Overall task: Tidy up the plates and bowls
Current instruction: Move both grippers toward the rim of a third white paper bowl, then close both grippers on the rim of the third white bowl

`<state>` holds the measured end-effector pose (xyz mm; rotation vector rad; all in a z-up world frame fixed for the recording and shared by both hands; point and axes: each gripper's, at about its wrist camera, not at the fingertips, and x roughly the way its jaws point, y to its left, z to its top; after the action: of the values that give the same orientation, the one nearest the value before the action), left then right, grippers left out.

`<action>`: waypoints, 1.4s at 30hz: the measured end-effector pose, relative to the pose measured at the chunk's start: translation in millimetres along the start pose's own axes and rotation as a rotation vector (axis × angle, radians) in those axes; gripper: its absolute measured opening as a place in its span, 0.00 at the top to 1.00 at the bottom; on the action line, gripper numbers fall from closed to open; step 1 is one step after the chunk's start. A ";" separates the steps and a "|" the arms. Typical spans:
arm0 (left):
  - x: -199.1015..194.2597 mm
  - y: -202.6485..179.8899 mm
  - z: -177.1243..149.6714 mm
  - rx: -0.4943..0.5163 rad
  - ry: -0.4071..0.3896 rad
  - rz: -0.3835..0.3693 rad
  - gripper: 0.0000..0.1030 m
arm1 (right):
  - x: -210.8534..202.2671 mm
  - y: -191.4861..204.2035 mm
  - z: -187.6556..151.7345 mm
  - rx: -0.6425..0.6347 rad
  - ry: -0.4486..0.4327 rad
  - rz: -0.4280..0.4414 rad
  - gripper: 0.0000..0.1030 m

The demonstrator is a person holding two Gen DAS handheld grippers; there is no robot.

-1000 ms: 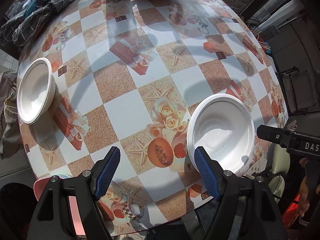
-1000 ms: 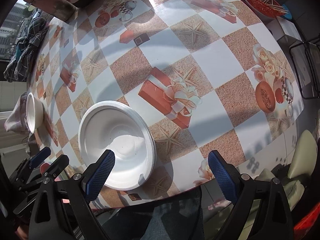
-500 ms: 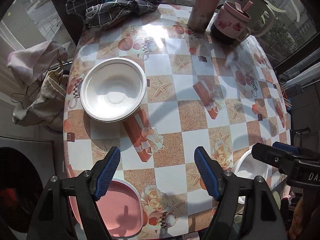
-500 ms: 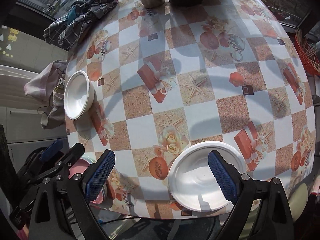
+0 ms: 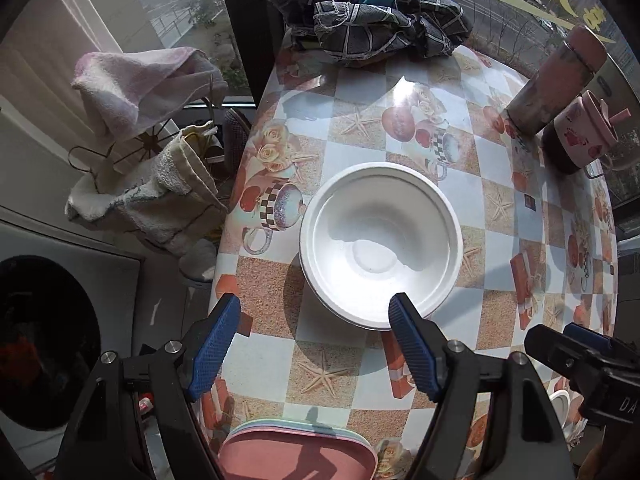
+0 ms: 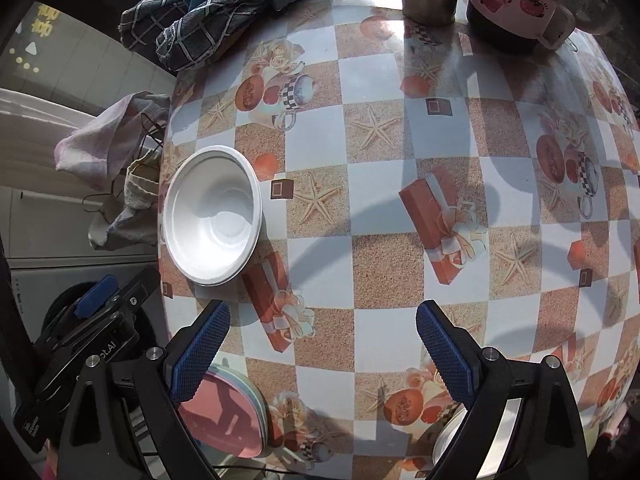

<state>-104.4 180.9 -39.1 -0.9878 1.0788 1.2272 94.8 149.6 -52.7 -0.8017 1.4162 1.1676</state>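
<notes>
Table (image 5: 500, 168), round, checked cloth. Checked rag (image 5: 372, 12) at its 12 o'clock rim; tumbler (image 5: 548, 80) and pink mug (image 5: 580, 136) at 2 o'clock. White bowl (image 5: 380, 244), centre, empty, upright. Stack of plates (image 5: 296, 456), pink on top, at 6 o'clock edge. Left claw (image 5: 316, 340): wide, empty, above the table, bowl's near rim just beyond. Right claw (image 6: 320, 348): wide, empty, over bare cloth; second bowl (image 6: 452, 432) partly hidden behind its right finger.

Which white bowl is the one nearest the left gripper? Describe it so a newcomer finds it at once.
On the checkered table, look to the edge beside the hanging towels. The white bowl sits there empty, alone, beyond the stacked pink plates.
</notes>
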 end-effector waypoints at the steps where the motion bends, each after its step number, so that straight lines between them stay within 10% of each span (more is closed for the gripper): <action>1: 4.2 2.0 3.3 -0.003 0.002 0.005 0.23 | 3.9 2.3 3.2 -0.001 0.003 -0.001 0.08; 21: 90.8 7.5 50.5 0.049 0.103 0.035 0.23 | 83.7 42.0 41.2 -0.082 0.046 -0.040 0.12; 26: 105.9 5.7 52.3 0.062 0.158 0.015 0.24 | 96.7 39.7 44.0 -0.063 0.089 -0.013 0.59; 33: 106.8 -18.0 47.4 0.138 0.185 -0.030 0.66 | 99.9 41.3 41.4 -0.085 0.109 0.051 0.76; 42: 99.5 -62.6 7.1 0.209 0.228 -0.058 0.67 | 90.3 2.2 10.8 -0.051 0.146 0.021 0.83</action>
<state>-39.0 203.5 -134.4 -1.0054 1.3188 0.9482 78.8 172.0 -139.4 -0.9258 1.5225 1.1848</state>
